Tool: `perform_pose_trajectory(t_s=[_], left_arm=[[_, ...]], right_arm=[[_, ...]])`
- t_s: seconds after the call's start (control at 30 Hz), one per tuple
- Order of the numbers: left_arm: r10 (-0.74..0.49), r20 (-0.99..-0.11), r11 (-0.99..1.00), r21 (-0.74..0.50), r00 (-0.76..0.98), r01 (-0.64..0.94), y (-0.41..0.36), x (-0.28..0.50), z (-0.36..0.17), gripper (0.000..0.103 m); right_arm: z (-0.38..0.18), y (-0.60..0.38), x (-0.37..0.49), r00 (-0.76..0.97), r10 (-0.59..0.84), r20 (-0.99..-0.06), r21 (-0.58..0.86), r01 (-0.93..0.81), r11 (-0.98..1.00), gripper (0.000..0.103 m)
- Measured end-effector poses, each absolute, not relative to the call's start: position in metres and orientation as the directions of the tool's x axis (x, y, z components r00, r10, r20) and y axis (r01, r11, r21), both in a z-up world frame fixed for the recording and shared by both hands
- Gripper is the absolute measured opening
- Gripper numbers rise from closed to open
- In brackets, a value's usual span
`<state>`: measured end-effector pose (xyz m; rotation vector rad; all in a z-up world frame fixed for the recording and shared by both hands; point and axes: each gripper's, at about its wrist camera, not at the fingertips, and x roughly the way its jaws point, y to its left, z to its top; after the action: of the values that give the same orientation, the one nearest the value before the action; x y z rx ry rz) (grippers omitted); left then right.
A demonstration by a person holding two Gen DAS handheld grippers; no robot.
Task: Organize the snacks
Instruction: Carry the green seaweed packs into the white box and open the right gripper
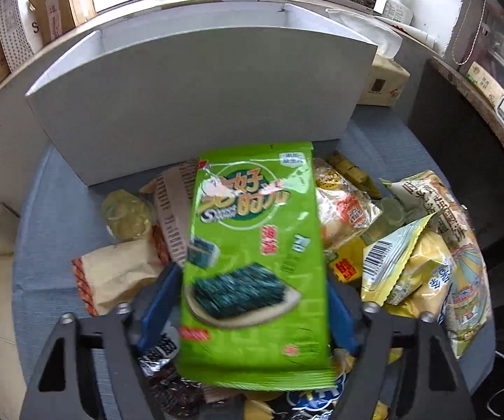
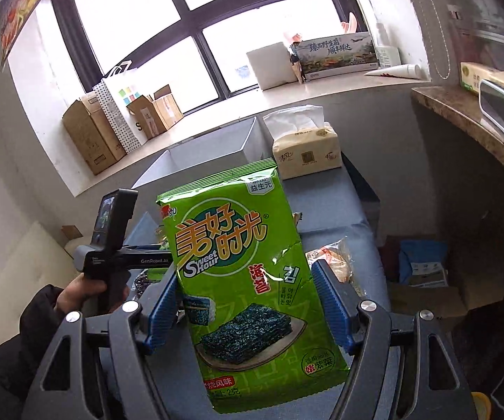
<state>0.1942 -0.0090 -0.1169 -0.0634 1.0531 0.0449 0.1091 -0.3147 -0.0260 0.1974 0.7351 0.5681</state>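
Observation:
My left gripper [image 1: 252, 301] is shut on a green seaweed snack packet [image 1: 255, 262], held above a pile of snacks [image 1: 409, 245] on the blue-grey table [image 1: 42, 245]. My right gripper [image 2: 248, 301] is shut on another green seaweed snack packet [image 2: 248, 280], held upright and high over the table. A white open box [image 1: 196, 105] stands just behind the pile; it also shows in the right wrist view [image 2: 213, 147], with its inside in sight and nothing visible in it. The left hand-held gripper [image 2: 119, 245] shows at the left of the right wrist view.
A tissue pack [image 2: 307, 150] stands right of the white box. Cardboard boxes [image 2: 94, 133] and a paper bag sit on the window sill. A stone shelf [image 2: 468, 119] with a small device runs along the right. Boxes lie on the floor at right.

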Motion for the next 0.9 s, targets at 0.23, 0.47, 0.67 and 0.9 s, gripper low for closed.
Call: perform_pose_trajectory(t_s=[0.23, 0.47, 0.67, 0.9], left_arm=[[-0.083, -0.84, 0.992, -0.12, 0.536, -0.035, 0.004, 0.177, -0.095, 0.071], [-0.072, -0.747, 0.992, -0.123, 0.661, -0.031, 0.019, 0.142, -0.033, 0.071], [-0.021, -0.665, 0.99, -0.117, 0.747, -0.076, 0.055, 0.168, 0.035, 0.072], [0.039, -0.642, 0.984, -0.109, 0.766, -0.141, 0.11, 0.244, 0.061, 0.072]], right_arm=[[-0.034, -0.309, 0.112, 0.585, 0.56, -0.587, 0.383, -0.41, 0.828, 0.077], [-0.016, -0.279, 0.13, 0.589, 0.563, -0.58, 0.363, -0.432, 0.826, 0.077], [0.015, -0.224, 0.191, 0.553, 0.626, -0.55, 0.456, -0.428, 0.78, 0.077], [0.045, -0.152, 0.311, 0.585, 0.574, -0.573, 0.405, -0.406, 0.819, 0.077]])
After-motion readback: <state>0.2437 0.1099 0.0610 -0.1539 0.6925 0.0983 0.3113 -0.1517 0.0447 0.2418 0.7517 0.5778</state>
